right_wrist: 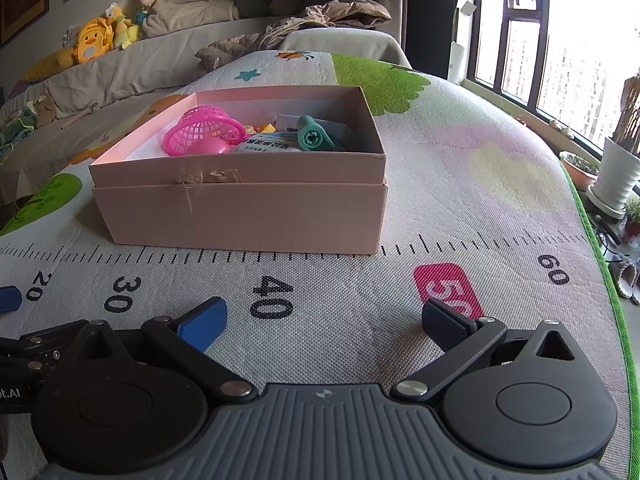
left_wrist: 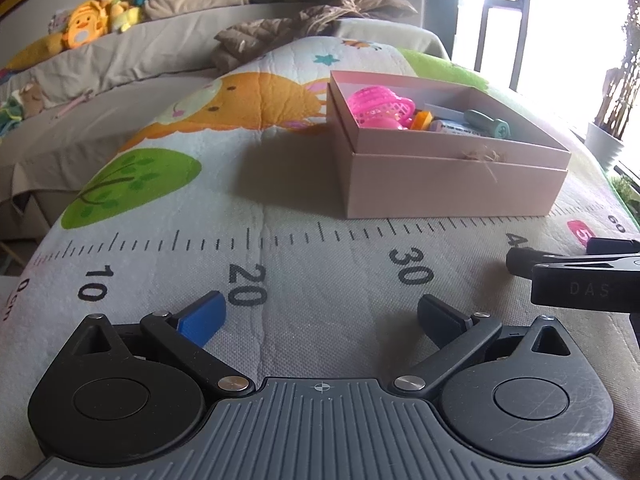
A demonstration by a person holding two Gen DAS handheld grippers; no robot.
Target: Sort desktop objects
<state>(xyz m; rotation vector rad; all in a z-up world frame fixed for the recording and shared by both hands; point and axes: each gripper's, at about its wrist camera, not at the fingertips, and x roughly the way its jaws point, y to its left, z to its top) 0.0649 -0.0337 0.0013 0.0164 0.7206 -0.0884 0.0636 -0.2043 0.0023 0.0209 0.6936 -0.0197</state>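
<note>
Bedroom light fell from the window on the right across a printed play mat (right_wrist: 460, 184) bearing a ruler scale, trees and an orange animal.

Behind the mat ran a grey-covered bed with a yellow duck plush (left_wrist: 84, 26) and other soft toys against the wall, and a brown quilted jacket (left_wrist: 304, 20) lay crumpled at the mat's far edge. Potted plants (right_wrist: 618, 168) stood by the window beyond the mat's right edge. Near the ruler marks sat an open pink box (right_wrist: 240, 216), and inside it lay a pink plastic basket (right_wrist: 200, 128), a teal cylinder (right_wrist: 316, 134), a printed packet and small orange pieces. Both grippers hovered low over the mat's near edge, side by side: the left gripper (left_wrist: 320, 314) was spread wide and empty around the 20 to 30 marks, and the right gripper (right_wrist: 324, 320) was likewise wide and empty between 40 and 50. Nothing stood between them and the box.
</note>
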